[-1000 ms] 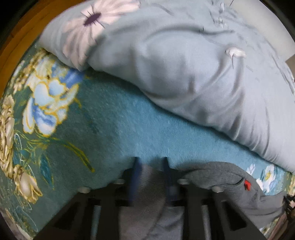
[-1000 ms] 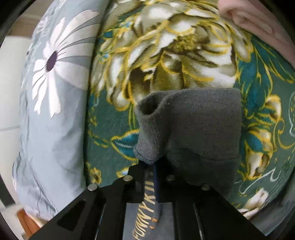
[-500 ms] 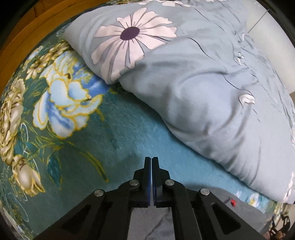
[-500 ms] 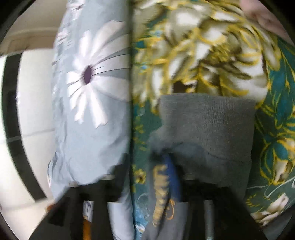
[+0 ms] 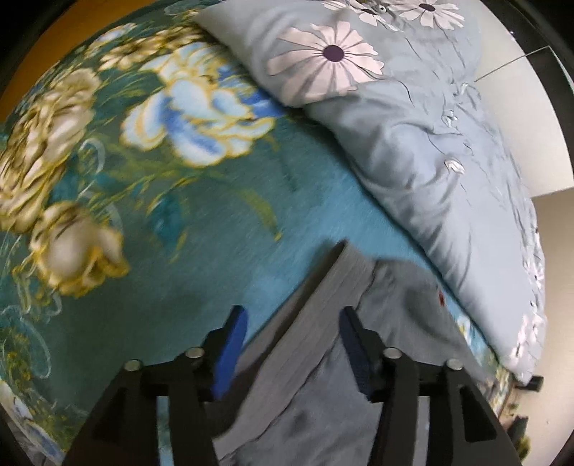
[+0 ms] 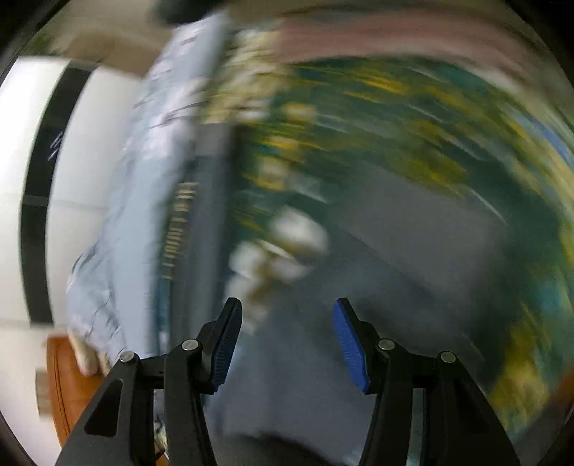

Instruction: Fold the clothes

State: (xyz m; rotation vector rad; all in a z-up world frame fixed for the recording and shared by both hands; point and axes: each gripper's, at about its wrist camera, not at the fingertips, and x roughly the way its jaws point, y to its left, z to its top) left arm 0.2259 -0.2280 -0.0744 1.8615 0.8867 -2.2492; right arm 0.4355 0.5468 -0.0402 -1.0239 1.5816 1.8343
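**Both claws wide above a grey garment on a flowered bed**

A teal blanket (image 5: 201, 215) printed with big cream and blue flowers fills most of the left wrist view; in the right wrist view the same blanket (image 6: 412, 118) is smeared into green and yellow streaks by blur, its pattern unreadable. A pale blue pillow (image 5: 430, 150) with white daisies lies along the blanket's far edge; the right view shows it (image 6: 143, 200) only as a soft light band beside a white wall. The grey garment (image 5: 323, 351) lies flat on the blanket just beside the pillow, a ribbed edge running up between the fingers and a small red mark near its right side; its lower part is cut off by the frame. In the right view the garment (image 6: 412, 243) is a dull grey patch, with yellow lettering, too blurred to read, along a strip near the pillow; a pinkish cloth (image 6: 394, 32) at the top appears in this view alone. The left gripper (image 5: 292, 338) stands wide apart, empty, straddling the ribbed edge; the right gripper (image 6: 287, 337) is equally wide, gripping nothing.
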